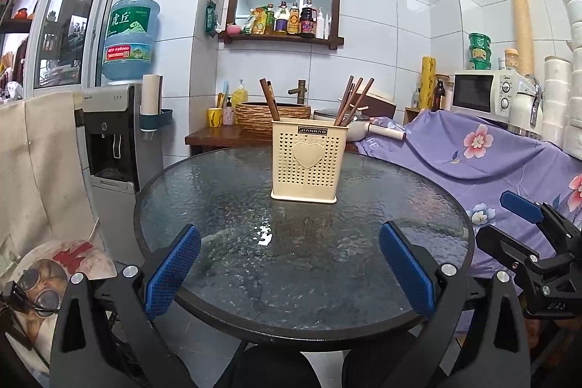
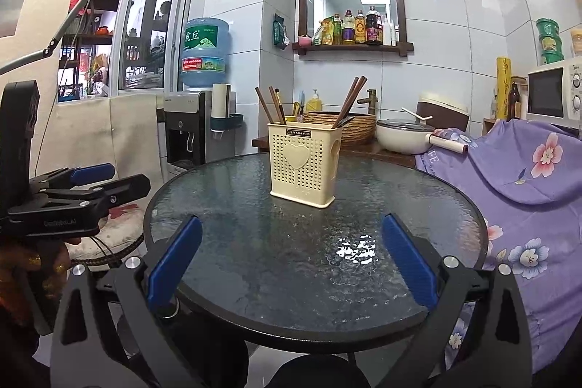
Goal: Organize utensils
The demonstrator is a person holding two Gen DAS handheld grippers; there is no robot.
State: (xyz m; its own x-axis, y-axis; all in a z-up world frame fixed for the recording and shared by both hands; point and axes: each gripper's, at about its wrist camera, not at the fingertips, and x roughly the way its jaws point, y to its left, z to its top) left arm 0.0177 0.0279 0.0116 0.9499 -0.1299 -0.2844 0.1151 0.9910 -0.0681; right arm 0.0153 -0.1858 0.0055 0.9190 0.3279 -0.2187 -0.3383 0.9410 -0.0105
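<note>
Step in hand, by my judgement: either the opening or the close of the sorting, since no utensil lies loose on the bench [image 1: 218, 206].

You hold the left gripper [image 1: 289, 273] at the near edge of the bench, jaws wide apart and gripping nothing. The right gripper [image 2: 291, 270] stands likewise, jaws apart and bare.

One cream utensil holder [image 1: 309, 162] stands upright near the far middle of the bench, well apart from both grippers. Chopsticks [image 1: 351, 100] stand tilted inside it in two groups. Count from the right wrist view: roughly three at the left side, about three at the right; overlap prevents a firm figure.

Next move, if any remains: you would need to reach forward over the bench to the holder's rim.
</note>
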